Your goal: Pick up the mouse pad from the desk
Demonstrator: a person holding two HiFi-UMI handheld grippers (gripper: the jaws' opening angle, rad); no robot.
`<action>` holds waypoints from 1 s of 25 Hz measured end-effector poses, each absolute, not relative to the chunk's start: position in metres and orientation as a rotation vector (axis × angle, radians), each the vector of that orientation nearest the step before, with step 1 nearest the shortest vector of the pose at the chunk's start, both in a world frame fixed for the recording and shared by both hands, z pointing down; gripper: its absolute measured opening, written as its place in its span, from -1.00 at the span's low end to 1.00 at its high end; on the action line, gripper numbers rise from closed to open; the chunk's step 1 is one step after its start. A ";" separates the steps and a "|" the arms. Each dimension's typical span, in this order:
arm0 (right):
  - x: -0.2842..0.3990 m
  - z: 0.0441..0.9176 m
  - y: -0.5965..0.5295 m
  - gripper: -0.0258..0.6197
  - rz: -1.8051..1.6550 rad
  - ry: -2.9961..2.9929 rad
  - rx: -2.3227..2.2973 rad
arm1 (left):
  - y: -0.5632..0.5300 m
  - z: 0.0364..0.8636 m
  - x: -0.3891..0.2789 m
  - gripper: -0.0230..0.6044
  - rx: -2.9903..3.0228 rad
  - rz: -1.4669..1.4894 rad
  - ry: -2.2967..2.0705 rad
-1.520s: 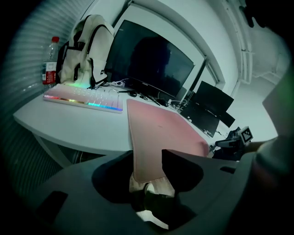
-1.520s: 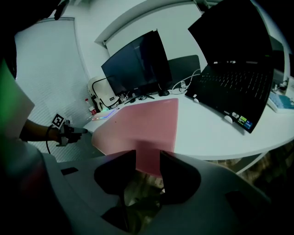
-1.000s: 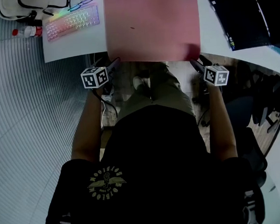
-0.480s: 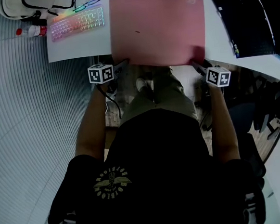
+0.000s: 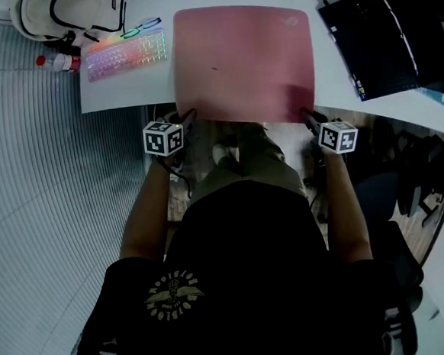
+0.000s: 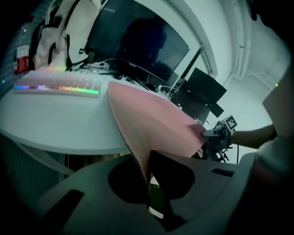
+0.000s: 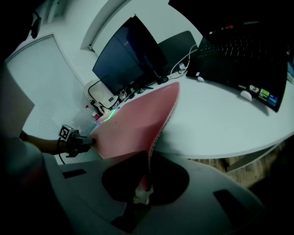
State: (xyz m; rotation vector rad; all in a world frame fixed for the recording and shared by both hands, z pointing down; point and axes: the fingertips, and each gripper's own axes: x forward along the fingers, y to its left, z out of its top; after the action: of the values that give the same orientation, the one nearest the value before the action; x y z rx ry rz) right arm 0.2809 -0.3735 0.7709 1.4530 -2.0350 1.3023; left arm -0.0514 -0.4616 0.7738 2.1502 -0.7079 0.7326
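As the left claw (image 5: 189, 116) and right claw (image 5: 307, 115), jaws just closed, pinch its 7 and 5 o'clock corners, the large pink rectangular mouse pad (image 5: 243, 60) lies on the white desk (image 5: 119, 90), near edge overhanging.

Pink mouse pad (image 5: 242, 60), white worktop (image 5: 116, 93), rainbow-lit keyboard (image 5: 126, 54), black laptop (image 5: 372, 42), grey ribbed floor (image 5: 47, 187), black shirt (image 5: 243, 248) with yellowish emblem (image 5: 174, 295)

Backlit keyboard (image 5: 125, 53), black laptop (image 5: 372, 42), bottle (image 5: 61, 62), glasses (image 5: 140, 28)

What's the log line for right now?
left gripper: just closed on mouse pad | right gripper: just closed on mouse pad | near edge: overhanging desk
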 end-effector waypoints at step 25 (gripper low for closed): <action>0.283 0.585 -0.421 -0.87 0.842 -2.281 1.759 | -0.524 0.583 -0.033 -0.85 2.594 0.488 -0.908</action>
State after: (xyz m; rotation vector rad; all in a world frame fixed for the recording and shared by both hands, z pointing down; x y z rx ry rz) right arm 0.2831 -0.4206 0.5846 1.7585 -2.2807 0.8421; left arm -0.0328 -0.5235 0.5834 2.5944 -0.9079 0.4876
